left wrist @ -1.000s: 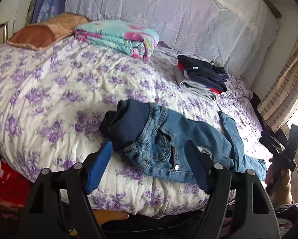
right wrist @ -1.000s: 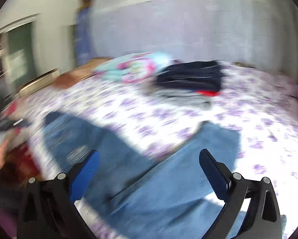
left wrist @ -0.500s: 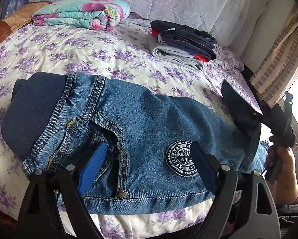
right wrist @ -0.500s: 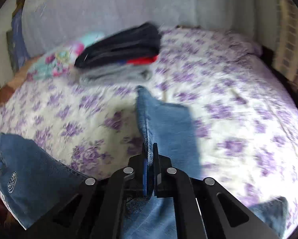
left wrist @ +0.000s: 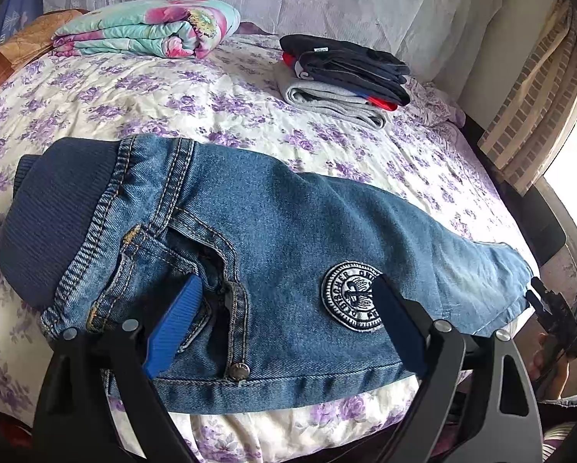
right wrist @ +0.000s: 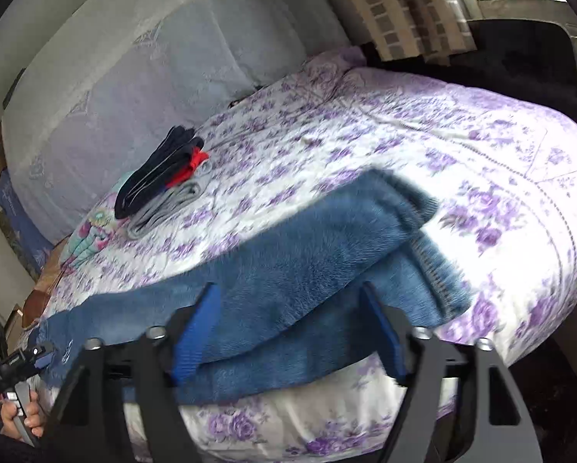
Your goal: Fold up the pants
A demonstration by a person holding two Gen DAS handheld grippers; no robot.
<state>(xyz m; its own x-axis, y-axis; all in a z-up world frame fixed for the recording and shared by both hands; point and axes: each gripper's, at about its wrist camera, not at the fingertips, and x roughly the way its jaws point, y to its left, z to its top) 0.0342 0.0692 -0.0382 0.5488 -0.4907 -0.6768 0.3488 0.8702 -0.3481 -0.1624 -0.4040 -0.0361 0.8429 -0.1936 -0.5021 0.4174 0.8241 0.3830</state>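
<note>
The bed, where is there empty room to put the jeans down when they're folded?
Bare bedspread lies between the jeans, the floral blanket and the stack of folded clothes. More bare room lies past the jeans' leg ends toward the curtain. The near edge is crowded: the jeans cover it, with both open grippers, left and right, over them.

Count: one pair of jeans [left wrist: 273,239], directly ahead of both tools. One stack of folded clothes [left wrist: 342,77] beyond it, one folded floral blanket [left wrist: 149,29] far left of the left tool, one brown pillow [left wrist: 2,61]. Two grippers: left [left wrist: 284,324], right [right wrist: 288,332], jaws apart.
</note>
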